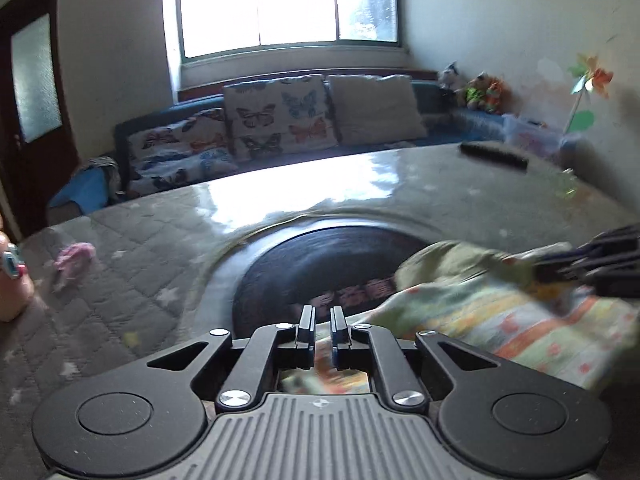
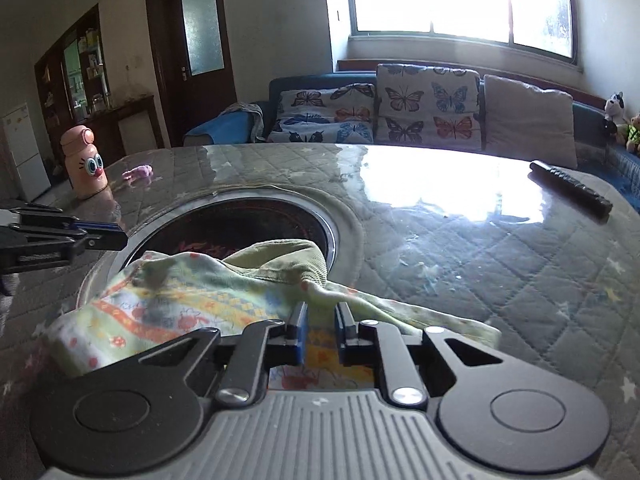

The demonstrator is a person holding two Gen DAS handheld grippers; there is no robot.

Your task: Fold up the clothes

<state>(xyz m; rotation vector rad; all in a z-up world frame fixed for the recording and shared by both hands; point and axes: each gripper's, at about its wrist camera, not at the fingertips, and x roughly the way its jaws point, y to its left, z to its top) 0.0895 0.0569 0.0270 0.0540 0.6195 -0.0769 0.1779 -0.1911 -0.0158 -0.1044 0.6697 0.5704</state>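
A small pale green garment [image 2: 192, 300] with orange and yellow print lies crumpled on the table, partly over the dark round inset [image 2: 240, 224]. It also shows in the left wrist view [image 1: 500, 304]. My right gripper [image 2: 321, 316] is nearly closed, its jaws pinching a raised fold of the garment. My left gripper [image 1: 322, 320] has its jaws a narrow gap apart at the garment's left edge, with printed cloth under them; nothing shows between the tips. The left gripper also shows in the right wrist view [image 2: 108, 236], beside the garment.
The table [image 2: 480, 240] has a grey quilted cover under glossy film. A black remote [image 2: 570, 194] lies far right. A pink cartoon bottle [image 2: 84, 164] and a small pink item [image 2: 138, 172] sit far left. A sofa with butterfly cushions [image 2: 428, 104] stands behind.
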